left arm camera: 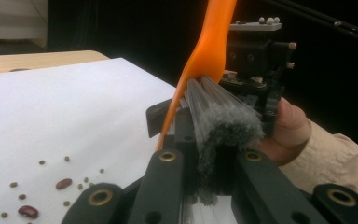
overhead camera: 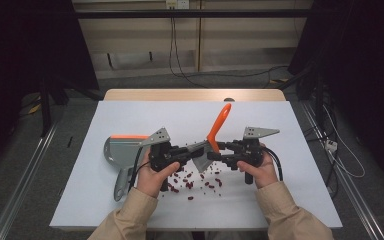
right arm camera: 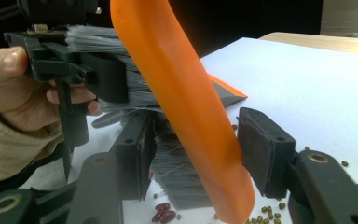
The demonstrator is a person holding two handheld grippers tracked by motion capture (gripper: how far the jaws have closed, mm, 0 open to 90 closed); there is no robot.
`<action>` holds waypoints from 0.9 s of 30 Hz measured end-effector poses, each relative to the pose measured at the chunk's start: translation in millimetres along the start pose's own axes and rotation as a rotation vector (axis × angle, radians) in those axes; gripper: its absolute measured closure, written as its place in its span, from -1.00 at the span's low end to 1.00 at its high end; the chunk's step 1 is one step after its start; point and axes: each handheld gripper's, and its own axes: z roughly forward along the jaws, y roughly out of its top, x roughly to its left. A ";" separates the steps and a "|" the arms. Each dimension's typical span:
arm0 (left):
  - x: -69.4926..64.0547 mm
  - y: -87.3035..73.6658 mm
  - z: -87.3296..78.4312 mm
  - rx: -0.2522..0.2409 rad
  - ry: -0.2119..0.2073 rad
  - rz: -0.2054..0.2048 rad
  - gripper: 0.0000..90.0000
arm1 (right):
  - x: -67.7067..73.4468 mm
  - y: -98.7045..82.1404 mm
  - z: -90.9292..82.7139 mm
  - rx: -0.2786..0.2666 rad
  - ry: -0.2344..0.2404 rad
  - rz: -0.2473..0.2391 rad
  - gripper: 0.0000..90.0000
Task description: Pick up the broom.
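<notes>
A brush with an orange handle (overhead camera: 221,120) and grey bristles (left arm camera: 228,121) is held up over the white sheet, handle pointing up and away. My left gripper (left arm camera: 209,163) is shut on the bristle end, which bulges between its jaws. My right gripper (right arm camera: 196,154) faces it from the other side, its jaws standing on either side of the orange handle (right arm camera: 182,102), with a little room on the left side where bristles hang. In the high view the left gripper (overhead camera: 192,152) and right gripper (overhead camera: 215,150) meet at the brush head. Red and green beans (overhead camera: 200,181) lie scattered underneath.
A grey dustpan (overhead camera: 120,150) with an orange lip lies flat at the left, its handle (overhead camera: 122,185) toward the front. The white sheet (overhead camera: 260,200) covers the wooden table (overhead camera: 195,95). Beans (left arm camera: 64,183) lie close below the grippers.
</notes>
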 end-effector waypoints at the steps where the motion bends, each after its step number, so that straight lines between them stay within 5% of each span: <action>1: 0.1 -0.3 0.6 0.001 -0.001 -0.001 0.89 | 0.0 0.0 -0.1 0.003 0.003 -0.005 0.09; 6: 0.8 0.4 0.6 -0.011 -0.007 0.006 0.90 | 2.2 -1.1 0.9 0.062 0.038 -0.032 0.42; 9: 3.2 0.5 -1.0 -0.025 0.007 0.007 0.89 | 6.9 -0.7 2.8 0.094 0.029 -0.065 0.51; 12: 5.7 1.2 -3.7 -0.040 0.034 0.005 0.75 | 8.8 1.9 0.9 0.096 0.036 -0.047 0.55; 18: 6.1 3.0 -7.5 -0.036 0.122 0.039 0.34 | 10.0 5.1 -3.4 0.132 -0.029 -0.046 0.56; 27: 8.7 5.3 -13.2 -0.006 0.192 0.072 -0.22 | 5.4 11.6 -23.0 0.162 -0.143 -0.036 0.56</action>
